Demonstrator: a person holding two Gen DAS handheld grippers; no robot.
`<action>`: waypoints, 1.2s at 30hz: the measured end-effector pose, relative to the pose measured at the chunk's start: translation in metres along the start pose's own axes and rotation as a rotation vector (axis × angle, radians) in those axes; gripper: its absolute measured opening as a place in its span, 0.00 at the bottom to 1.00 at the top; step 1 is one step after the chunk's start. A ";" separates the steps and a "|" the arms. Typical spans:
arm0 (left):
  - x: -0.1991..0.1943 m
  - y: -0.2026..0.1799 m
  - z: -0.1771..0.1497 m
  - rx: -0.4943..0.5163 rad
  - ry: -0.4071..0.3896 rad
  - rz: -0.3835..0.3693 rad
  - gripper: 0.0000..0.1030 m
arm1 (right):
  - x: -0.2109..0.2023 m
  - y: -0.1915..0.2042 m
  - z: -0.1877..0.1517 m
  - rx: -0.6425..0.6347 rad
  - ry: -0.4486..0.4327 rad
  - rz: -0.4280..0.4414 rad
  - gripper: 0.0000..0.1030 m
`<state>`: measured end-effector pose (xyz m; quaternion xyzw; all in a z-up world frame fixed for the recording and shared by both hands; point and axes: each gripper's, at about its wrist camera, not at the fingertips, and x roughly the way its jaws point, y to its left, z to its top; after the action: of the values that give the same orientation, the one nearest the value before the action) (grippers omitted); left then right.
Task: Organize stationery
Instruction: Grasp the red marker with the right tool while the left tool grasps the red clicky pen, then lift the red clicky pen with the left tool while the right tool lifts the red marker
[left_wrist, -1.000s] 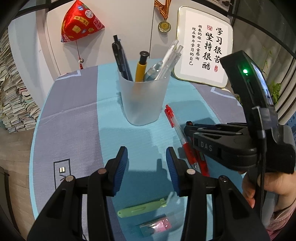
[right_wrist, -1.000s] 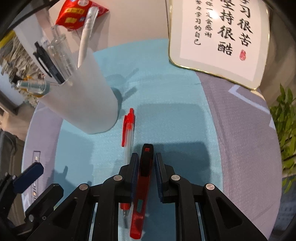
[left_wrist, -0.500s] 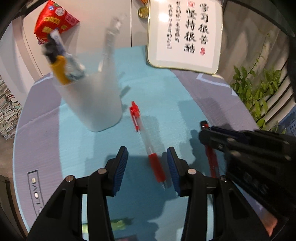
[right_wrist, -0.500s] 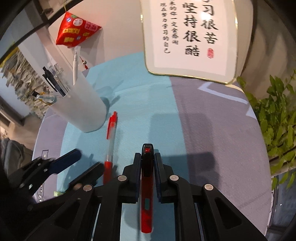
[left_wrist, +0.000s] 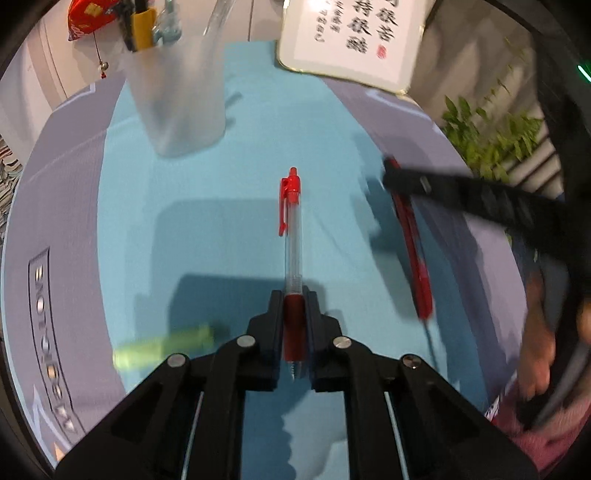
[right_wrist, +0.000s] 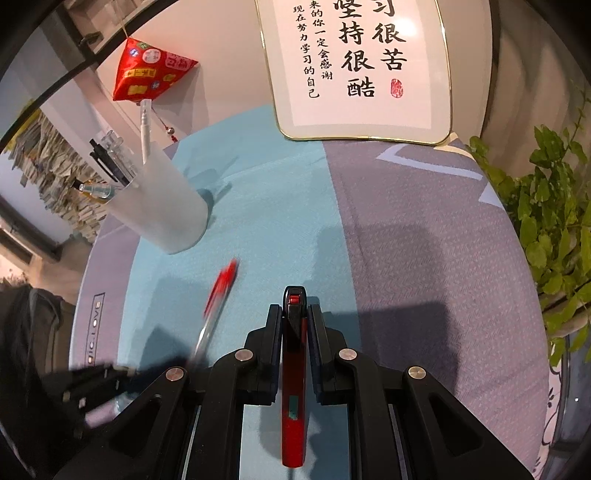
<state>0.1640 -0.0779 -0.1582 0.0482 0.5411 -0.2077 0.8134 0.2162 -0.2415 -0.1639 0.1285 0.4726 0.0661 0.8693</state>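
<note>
Clothed table (right_wrist: 424, 240) (frosted cup (left_wrist: 177, 99))

The worktop (right_wrist: 424, 258) is round. It has a cloth with a light blue stripe (right_wrist: 280, 206) down the middle and soft purple on both sides. White line marks sit on the purple parts. At the far edge a framed sign (right_wrist: 362, 70) with black Chinese writing and a small red stamp leans on a pale wall (right_wrist: 225, 40). It has a thin gold rim. To the left of it a red paper charm (right_wrist: 147, 72) hangs on the wall, with a string and a small bell under it. On the right a green leafy plant (right_wrist: 554, 206) grows near the worktop. Far left, piles of paper (right_wrist: 55, 181) are stacked high. Dark shadows fall on the cloth.
</note>
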 end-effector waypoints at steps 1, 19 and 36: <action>-0.001 -0.003 -0.004 0.016 0.004 0.007 0.09 | -0.001 -0.001 -0.001 0.000 0.000 0.002 0.14; 0.030 -0.018 0.054 0.117 -0.056 0.105 0.12 | 0.001 0.001 -0.010 0.014 0.010 0.012 0.14; -0.064 -0.006 0.032 0.078 -0.250 0.078 0.12 | -0.028 0.012 -0.009 -0.005 -0.045 0.058 0.14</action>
<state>0.1681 -0.0751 -0.0868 0.0746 0.4246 -0.2010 0.8796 0.1937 -0.2351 -0.1430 0.1416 0.4489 0.0894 0.8778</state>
